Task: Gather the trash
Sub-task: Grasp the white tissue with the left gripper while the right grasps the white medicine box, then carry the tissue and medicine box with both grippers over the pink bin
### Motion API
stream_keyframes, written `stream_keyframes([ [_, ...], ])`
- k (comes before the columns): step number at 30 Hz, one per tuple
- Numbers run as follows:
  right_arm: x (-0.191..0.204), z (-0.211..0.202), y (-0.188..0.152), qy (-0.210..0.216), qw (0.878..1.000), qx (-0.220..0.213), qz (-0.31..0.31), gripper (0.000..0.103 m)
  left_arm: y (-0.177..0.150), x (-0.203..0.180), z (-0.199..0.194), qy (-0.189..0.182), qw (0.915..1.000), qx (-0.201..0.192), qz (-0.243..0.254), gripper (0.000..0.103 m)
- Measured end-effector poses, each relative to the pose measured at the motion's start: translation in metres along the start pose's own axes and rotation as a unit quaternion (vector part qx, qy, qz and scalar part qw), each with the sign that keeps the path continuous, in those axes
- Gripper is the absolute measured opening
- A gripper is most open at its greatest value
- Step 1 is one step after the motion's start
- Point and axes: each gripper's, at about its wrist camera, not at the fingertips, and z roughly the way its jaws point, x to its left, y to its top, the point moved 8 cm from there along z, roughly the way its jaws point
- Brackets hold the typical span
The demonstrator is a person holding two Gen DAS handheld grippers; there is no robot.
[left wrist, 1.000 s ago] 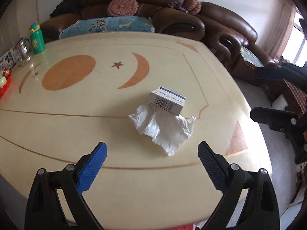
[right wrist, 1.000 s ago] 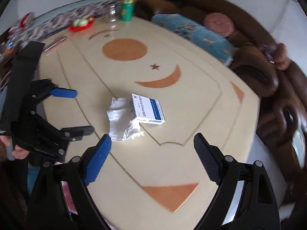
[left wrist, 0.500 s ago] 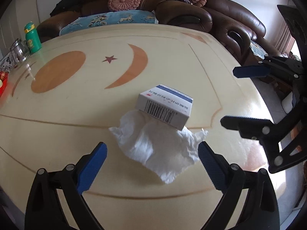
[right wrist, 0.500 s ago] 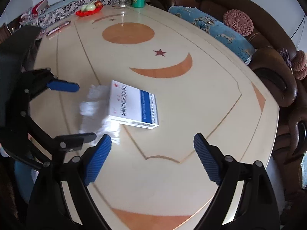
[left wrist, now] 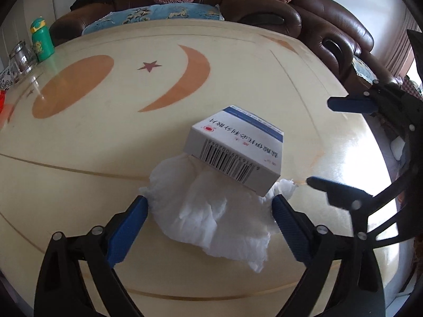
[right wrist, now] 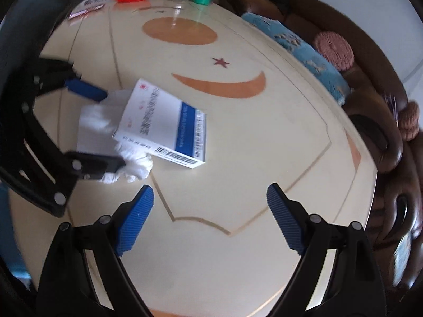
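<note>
on the far left of the tabletop (left wrist: 79,145) stand a green bottle (left wrist: 41,42) and a glass jar (left wrist: 19,59), well apart from the work. nearer, the left tongs (left wrist: 208,208) are spread wide and released, their blue pads flanking the crumpled tissue (left wrist: 211,211); the left pad just touches its edge, and the right pad sits by its torn right corner. the tissue lies near the front middle of the tabletop, and a small white and blue box (left wrist: 238,150) rests partly on its far side. to the right, the right tongs (right wrist: 210,206) are also released and grip nothing, hanging short of the box. the step in hand looks like taking the tissue. to do it well, the left tongs should go lower and a little forward so the pads bite the thick bunched middle, not the thin edges, then close gently. the box may slide or tip as the tissue is pulled from under it, so the pull should be slow and toward the near side.
</note>
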Motion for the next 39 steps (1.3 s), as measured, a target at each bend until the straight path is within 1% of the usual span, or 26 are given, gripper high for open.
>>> stream_keyframes([
  [2,0.005,0.006,0.003,-0.007,1.0,-0.005,-0.016,0.085,-0.001,0.0,0.0,-0.005,0.9999,0.001,0.013,0.085],
  [3,0.008,0.009,0.006,-0.014,1.0,-0.011,-0.025,0.082,-0.002,0.0,0.0,-0.008,0.9998,0.003,0.019,0.082],
  [4,0.01,0.011,0.007,-0.019,0.999,-0.019,-0.035,0.079,-0.003,0.001,0.001,-0.021,0.9995,0.007,0.023,0.081],
  [5,0.012,0.014,0.009,-0.024,0.998,-0.024,-0.045,0.074,-0.003,0.001,0.002,-0.03,0.9992,0.011,0.024,0.08],
  [6,0.012,0.017,0.011,-0.031,0.998,-0.026,-0.053,0.073,-0.003,0.004,0.002,-0.038,0.9989,0.014,0.025,0.08],
  [8,0.017,0.025,0.016,-0.034,0.996,-0.029,-0.072,0.068,-0.001,0.007,0.003,-0.04,0.9984,0.016,0.035,0.079],
  [10,0.02,0.027,0.022,-0.036,0.995,-0.047,-0.08,0.066,-0.002,0.007,0.004,-0.048,0.9976,0.018,0.047,0.079],
  [11,0.021,0.029,0.024,-0.036,0.995,-0.048,-0.083,0.063,-0.002,0.007,0.004,-0.052,0.997,0.019,0.054,0.079],
  [13,0.025,0.031,0.029,-0.046,0.992,-0.061,-0.102,0.06,-0.004,0.006,0.003,-0.06,0.9958,0.02,0.066,0.079],
  [14,0.028,0.033,0.033,-0.056,0.99,-0.066,-0.11,0.046,-0.005,0.006,0.003,-0.062,0.9954,0.019,0.071,0.079],
  [15,0.029,0.034,0.035,-0.054,0.99,-0.064,-0.11,0.037,-0.005,0.006,0.003,-0.064,0.9951,0.018,0.073,0.079],
  [17,0.033,0.04,0.039,-0.061,0.989,-0.068,-0.114,0.033,-0.004,0.006,0.003,-0.068,0.9946,0.017,0.076,0.079],
  [18,0.034,0.042,0.041,-0.079,0.987,-0.074,-0.121,0.031,-0.004,0.006,0.003,-0.068,0.9946,0.016,0.077,0.077],
  [19,0.034,0.043,0.043,-0.082,0.987,-0.076,-0.118,0.03,-0.004,0.007,0.003,-0.068,0.9945,0.015,0.079,0.075],
  [20,0.034,0.043,0.043,-0.086,0.987,-0.078,-0.115,0.026,-0.002,0.007,0.003,-0.069,0.9943,0.016,0.08,0.074],
  [21,0.033,0.043,0.044,-0.096,0.986,-0.082,-0.111,0.025,-0.002,0.008,0.003,-0.072,0.9941,0.016,0.079,0.073],
  [23,0.032,0.042,0.045,-0.096,0.986,-0.088,-0.105,0.024,-0.002,0.01,0.001,-0.079,0.9941,0.017,0.073,0.07],
  [26,0.033,0.036,0.042,-0.109,0.984,-0.096,-0.102,0.023,0.0,0.015,0.0,-0.09,0.994,0.02,0.059,0.064],
  [27,0.033,0.032,0.039,-0.108,0.985,-0.098,-0.095,0.023,0.001,0.016,0.0,-0.092,0.994,0.021,0.055,0.059],
  [30,0.026,0.021,0.033,-0.115,0.986,-0.098,-0.076,0.022,0.002,0.017,-0.001,-0.101,0.9936,0.022,0.046,0.054],
  [31,0.026,0.019,0.032,-0.116,0.986,-0.097,-0.072,0.022,0.003,0.016,-0.001,-0.1,0.9937,0.022,0.047,0.049],
  [32,0.024,0.016,0.03,-0.122,0.985,-0.099,-0.067,0.022,0.004,0.015,-0.001,-0.101,0.9936,0.023,0.046,0.047],
  [33,0.023,0.011,0.028,-0.13,0.984,-0.101,-0.061,0.022,0.003,0.013,-0.001,-0.109,0.9927,0.025,0.046,0.041],
  [35,0.022,0.006,0.025,-0.137,0.984,-0.101,-0.05,0.022,0.001,0.01,-0.002,-0.118,0.9915,0.029,0.046,0.037],
  [37,0.02,0.001,0.023,-0.152,0.982,-0.102,-0.039,0.022,-0.001,0.006,-0.002,-0.114,0.9915,0.029,0.055,0.032],
  [39,0.017,-0.002,0.02,-0.168,0.98,-0.1,-0.024,0.022,0.0,0.005,-0.002,-0.117,0.9913,0.03,0.053,0.027],
])
